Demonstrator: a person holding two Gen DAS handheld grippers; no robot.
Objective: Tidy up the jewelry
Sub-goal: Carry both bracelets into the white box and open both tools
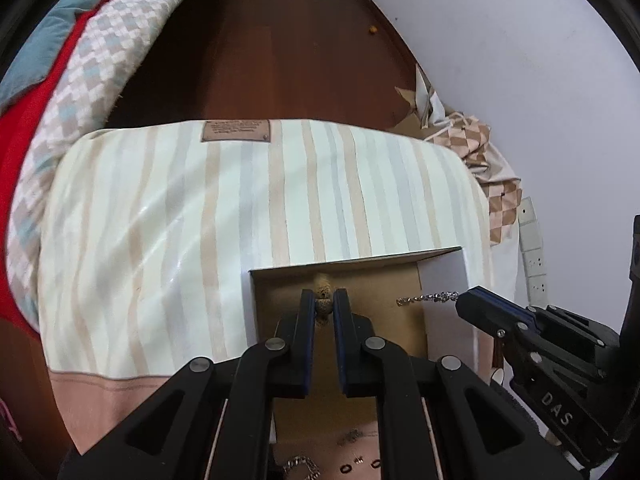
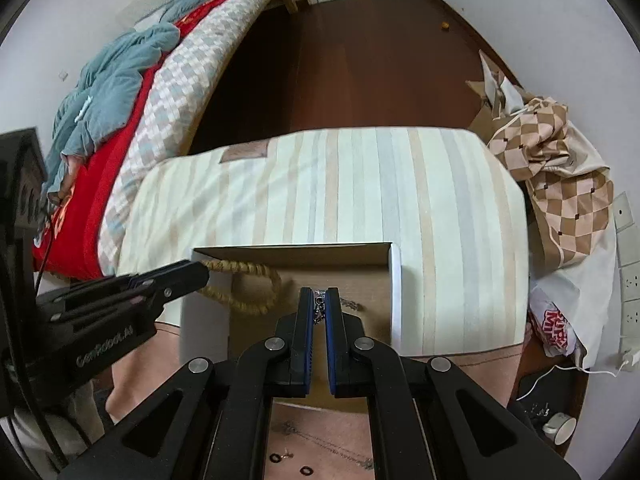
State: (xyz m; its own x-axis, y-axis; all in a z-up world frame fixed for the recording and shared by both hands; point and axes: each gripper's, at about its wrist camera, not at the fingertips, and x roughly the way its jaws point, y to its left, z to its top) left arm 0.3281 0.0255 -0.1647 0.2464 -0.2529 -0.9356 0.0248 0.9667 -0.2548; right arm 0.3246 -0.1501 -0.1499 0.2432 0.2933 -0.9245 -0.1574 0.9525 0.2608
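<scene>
Left tool (image 1: 323, 307) clamped on beige beaded bracelet (image 2: 244, 286) over the open box (image 2: 394, 280). Right tool (image 2: 319, 306) clamped on silver chain (image 1: 428, 297), also above the box. Both look about to drop in; small rings (image 2: 290, 462) and another chain (image 1: 302, 466) remain on the bench.

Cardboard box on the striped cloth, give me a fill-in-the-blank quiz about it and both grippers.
The left gripper is shut on a tan ____ bracelet.
The right gripper pinches a thin ____ metal chain.
Both pieces are held over the open brown ____ box.
That box sits on a ____ cloth.

Missing words: beaded; silver; cardboard; striped
</scene>
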